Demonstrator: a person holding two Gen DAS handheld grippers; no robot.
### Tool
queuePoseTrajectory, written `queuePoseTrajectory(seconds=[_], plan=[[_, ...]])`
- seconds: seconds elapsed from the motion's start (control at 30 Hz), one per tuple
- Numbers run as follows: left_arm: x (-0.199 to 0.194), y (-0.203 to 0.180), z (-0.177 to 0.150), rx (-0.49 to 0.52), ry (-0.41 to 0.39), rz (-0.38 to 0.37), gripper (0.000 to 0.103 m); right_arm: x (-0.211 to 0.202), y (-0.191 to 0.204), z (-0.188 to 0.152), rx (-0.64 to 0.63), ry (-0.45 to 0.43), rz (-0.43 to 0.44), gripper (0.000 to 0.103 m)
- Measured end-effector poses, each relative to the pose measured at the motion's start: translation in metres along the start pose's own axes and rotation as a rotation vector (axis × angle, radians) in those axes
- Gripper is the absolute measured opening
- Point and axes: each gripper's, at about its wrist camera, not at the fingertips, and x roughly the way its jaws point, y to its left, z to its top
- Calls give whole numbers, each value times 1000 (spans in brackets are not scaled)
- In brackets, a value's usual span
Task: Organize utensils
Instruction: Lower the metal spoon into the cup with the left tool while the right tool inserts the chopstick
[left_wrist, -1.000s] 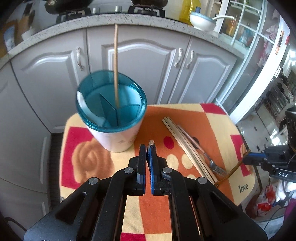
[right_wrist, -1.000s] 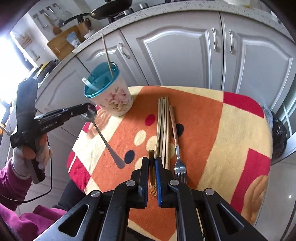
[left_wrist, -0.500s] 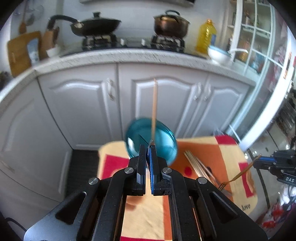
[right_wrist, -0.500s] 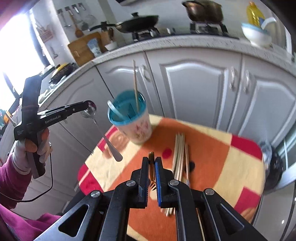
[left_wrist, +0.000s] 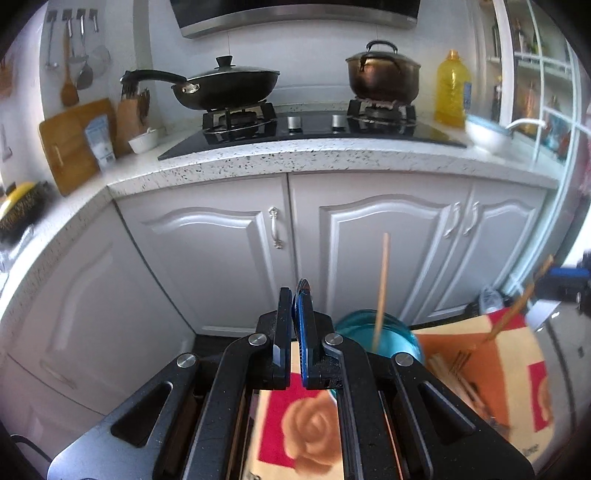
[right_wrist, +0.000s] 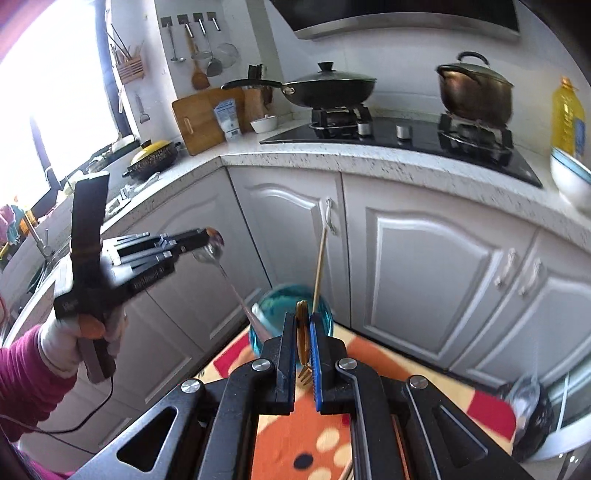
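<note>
My left gripper (left_wrist: 294, 295) is shut on a metal spoon; in the right wrist view (right_wrist: 207, 236) its bowl sits at the fingertips and the spoon handle (right_wrist: 240, 295) hangs down toward the holder. My right gripper (right_wrist: 303, 317) is shut on a brown-handled fork (right_wrist: 303, 343), tines pointing down; it shows far right in the left wrist view (left_wrist: 517, 310). The teal-rimmed utensil holder (left_wrist: 380, 336) (right_wrist: 273, 306) stands on the patterned table (right_wrist: 369, 406) with one chopstick (left_wrist: 382, 284) upright in it. Both grippers are raised above the table.
More chopsticks and a fork (left_wrist: 458, 365) lie on the tablecloth right of the holder. White cabinets (left_wrist: 369, 251) and a speckled counter (left_wrist: 314, 158) with stove, wok (left_wrist: 229, 86) and pot (left_wrist: 382, 74) stand behind. A black bin bag (right_wrist: 528, 417) sits at the right.
Both grippers have risen and tilted up from the table, so the holder has dropped low in both views. The left still holds the spoon, the right the fork.
</note>
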Motion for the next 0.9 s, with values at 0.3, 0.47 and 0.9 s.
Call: queuePoseTrajectory(seconds=[0.3,0.47,0.9], plan=[[47,-23,-9,111,47,67,1,77,-14,23,10,81,-2,6],[68,-44,-22,167,83,58,1,117,-24,11,33,151,11,6],[88,-46,-40,42,202,-32,7,160,-47,-16,127,226,33,22]])
